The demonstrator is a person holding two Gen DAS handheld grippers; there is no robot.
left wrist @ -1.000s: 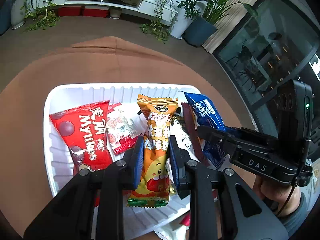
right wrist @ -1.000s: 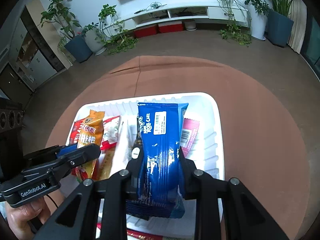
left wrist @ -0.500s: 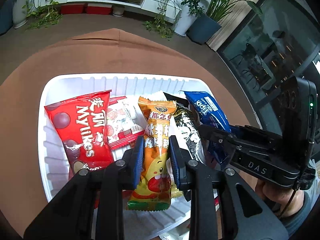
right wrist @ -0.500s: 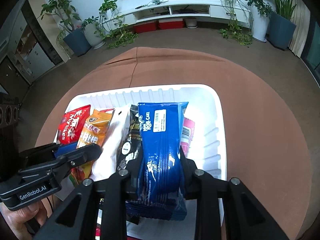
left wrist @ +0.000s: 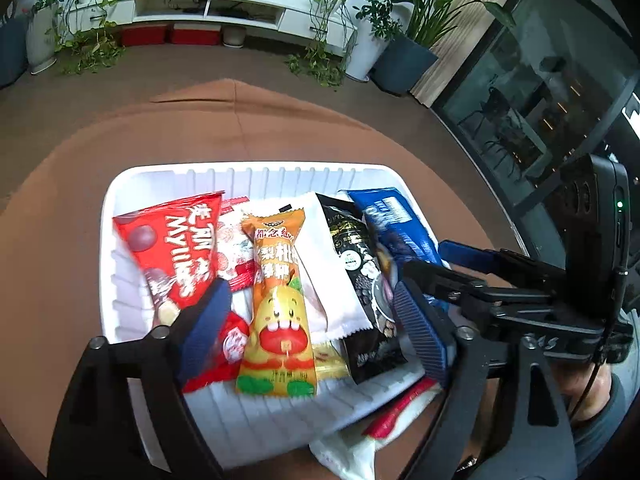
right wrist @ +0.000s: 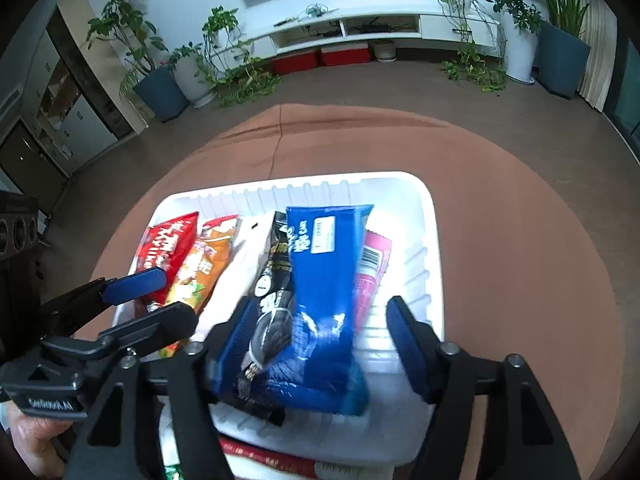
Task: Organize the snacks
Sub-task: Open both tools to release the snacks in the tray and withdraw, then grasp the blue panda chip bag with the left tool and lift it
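Snacks sit packed side by side in white ribbed tray (left wrist: 120, 240) on the brown-covered surface (left wrist: 60, 200).
Left wrist view: red Mylikes bag (left wrist: 172, 248), orange pack (left wrist: 278, 300), white pack (left wrist: 324, 272), black pack (left wrist: 360, 276), blue pack (left wrist: 400, 228) in a row. Left gripper (left wrist: 312, 320) jaws opening, orange pack lying between, untouched.
Right wrist view: right gripper (right wrist: 320, 332) jaws opening around blue pack (right wrist: 324, 280); pink pack (right wrist: 370, 268) beside it.
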